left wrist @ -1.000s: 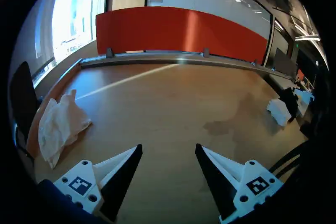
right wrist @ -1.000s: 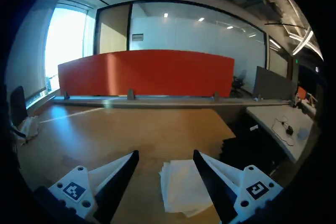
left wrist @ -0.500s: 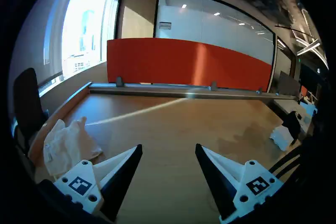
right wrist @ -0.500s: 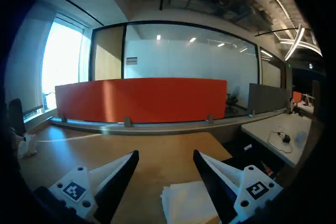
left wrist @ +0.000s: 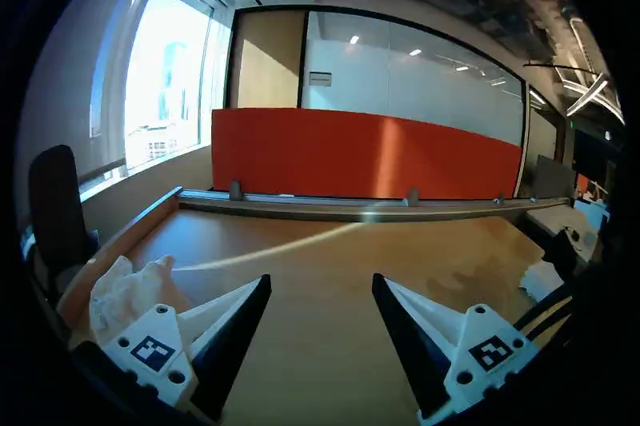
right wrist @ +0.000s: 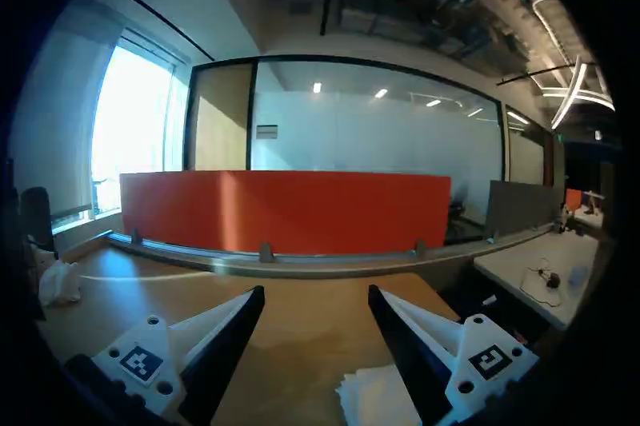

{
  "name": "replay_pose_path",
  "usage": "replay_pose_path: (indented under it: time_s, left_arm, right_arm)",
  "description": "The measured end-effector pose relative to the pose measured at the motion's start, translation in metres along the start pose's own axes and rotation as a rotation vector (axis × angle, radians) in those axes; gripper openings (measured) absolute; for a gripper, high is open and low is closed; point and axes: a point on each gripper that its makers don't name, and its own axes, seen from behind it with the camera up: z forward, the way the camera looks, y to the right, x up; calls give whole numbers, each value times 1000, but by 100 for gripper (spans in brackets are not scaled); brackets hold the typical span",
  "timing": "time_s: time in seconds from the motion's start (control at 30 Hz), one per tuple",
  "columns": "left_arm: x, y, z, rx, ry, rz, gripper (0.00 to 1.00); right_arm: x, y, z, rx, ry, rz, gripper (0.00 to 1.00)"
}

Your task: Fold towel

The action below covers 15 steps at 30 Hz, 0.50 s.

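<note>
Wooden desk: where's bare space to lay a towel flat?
The wide middle of the light wooden desk is bare, from the open left gripper up to the orange divider panel. Crowded: the crumpled white towel at the desk's left edge and the folded white cloth stack near its right edge, by the open right gripper.

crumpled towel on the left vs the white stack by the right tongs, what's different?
The crumpled towel is a lumpy, bunched heap; the white stack lies flat with layered edges. The crumpled towel sits at the left edge of the table, near the left tongs; the white stack sits by the right tongs. Both are white, on the table, ungripped.
</note>
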Motion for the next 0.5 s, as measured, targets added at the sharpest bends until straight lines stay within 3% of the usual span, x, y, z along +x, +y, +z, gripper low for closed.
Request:
replay_pose_path:
  time_s: [0.5]
  left_arm:
    - [25, -7, 3, 7, 69, -7, 94]
  right_arm:
    - [18, -75, 1, 60, 42, -12, 100]
